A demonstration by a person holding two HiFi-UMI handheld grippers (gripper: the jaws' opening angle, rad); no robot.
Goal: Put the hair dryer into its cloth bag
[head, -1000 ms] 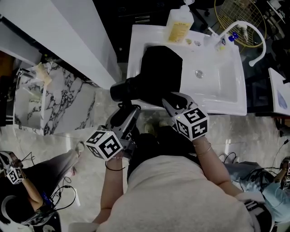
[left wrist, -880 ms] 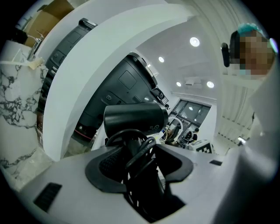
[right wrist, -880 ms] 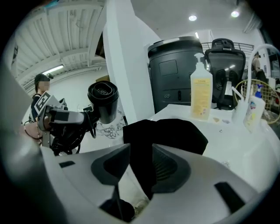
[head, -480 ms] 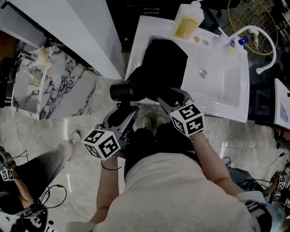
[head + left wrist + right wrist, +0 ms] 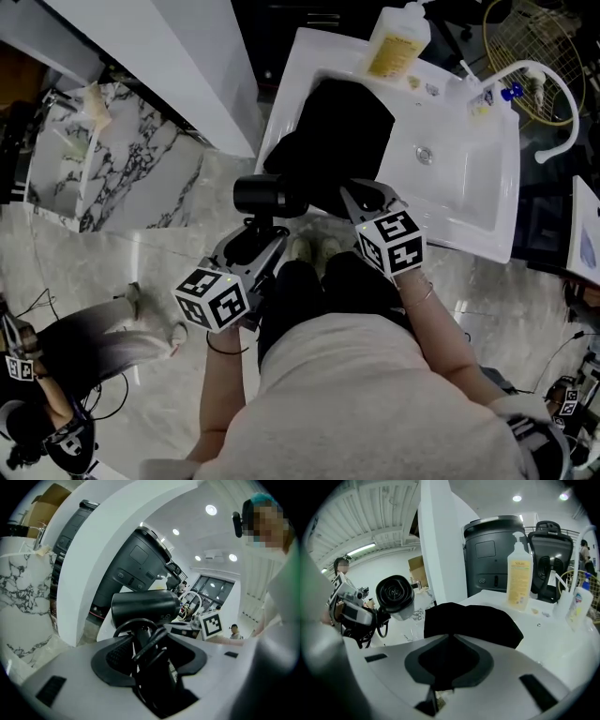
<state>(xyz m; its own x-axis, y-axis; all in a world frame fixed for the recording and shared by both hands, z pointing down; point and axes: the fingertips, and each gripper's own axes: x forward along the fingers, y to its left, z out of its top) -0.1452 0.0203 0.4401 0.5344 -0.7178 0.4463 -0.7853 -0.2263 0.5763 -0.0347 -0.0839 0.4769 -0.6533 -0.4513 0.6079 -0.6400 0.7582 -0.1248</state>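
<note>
Left tongs [image 5: 149,639] are clamped on the dryer [image 5: 267,194] by its handle, cord looped in with it. Right tongs [image 5: 452,637] have just closed and pinch the near edge of the bag [image 5: 342,131]. The bag is draped over the front-left corner of the sink [image 5: 469,178]. In the head view the dryer barrel lies level, long axis left-right, just beside the bag's near-left corner and just left of the right tongs. One round end faces the right tongs. Looks like the insert step hasn't started: the dryer is fully outside the bag. I can't tell where the bag mouth is, or whether it's open. The next move hinges on the mouth facing the barrel. Count: one dryer, one bag, one sink, one yellow bottle [image 5: 398,42] on its rim.
</note>
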